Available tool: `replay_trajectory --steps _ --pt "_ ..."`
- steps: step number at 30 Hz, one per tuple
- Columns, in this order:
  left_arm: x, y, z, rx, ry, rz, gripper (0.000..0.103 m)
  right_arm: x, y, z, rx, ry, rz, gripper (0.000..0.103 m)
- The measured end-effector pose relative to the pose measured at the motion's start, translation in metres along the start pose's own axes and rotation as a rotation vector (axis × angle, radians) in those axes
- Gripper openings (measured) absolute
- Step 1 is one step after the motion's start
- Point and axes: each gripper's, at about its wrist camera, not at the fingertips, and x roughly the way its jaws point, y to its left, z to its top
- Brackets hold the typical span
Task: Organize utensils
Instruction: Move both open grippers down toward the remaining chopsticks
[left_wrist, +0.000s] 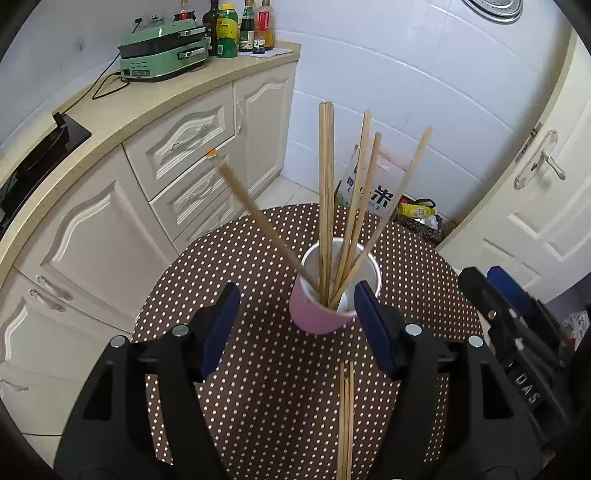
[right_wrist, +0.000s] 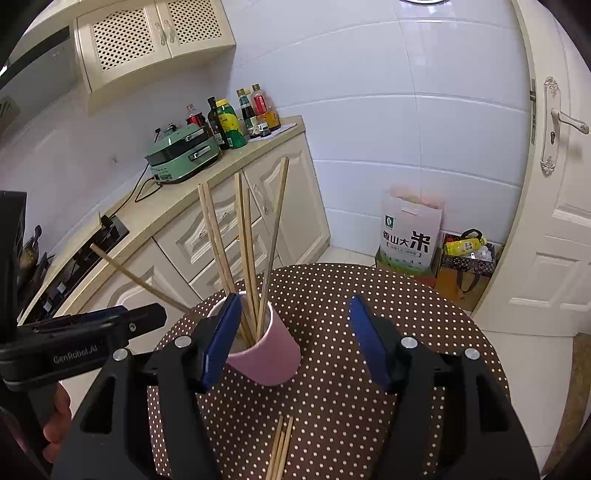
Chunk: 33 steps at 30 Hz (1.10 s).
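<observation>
Both the left gripper and right gripper hang wide apart, empty, near the cup; loose chopsticks before it look light, stiff, slippery—pinch mid-length.

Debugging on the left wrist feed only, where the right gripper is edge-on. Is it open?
Observer: Yes. On the right wrist view, the right gripper has its jaws wide apart and grips nothing.
Operator: Where's the cup relative to it?
Observer: The cup stands ahead, left of centre, partly hidden by its left finger.
Operator: And the loose chopsticks?
Observer: The loose chopsticks lie flat on the table, low in that view, slightly left of midway between the fingers.
</observation>
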Motion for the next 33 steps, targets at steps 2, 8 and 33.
replay_trajectory --steps 2,8,33 --pt "-0.004 0.001 -0.006 0.002 0.004 0.002 0.066 -0.003 0.000 -0.002 -0.003 0.011 -0.002 0.061" --pt "-0.005 0.003 -0.024 0.007 0.042 0.017 0.069 -0.002 -0.001 -0.014 0.012 0.077 -0.027 0.066" --pt "0.055 0.033 -0.110 0.050 0.338 0.040 0.073 0.065 0.011 -0.136 -0.025 0.572 -0.197 0.067"
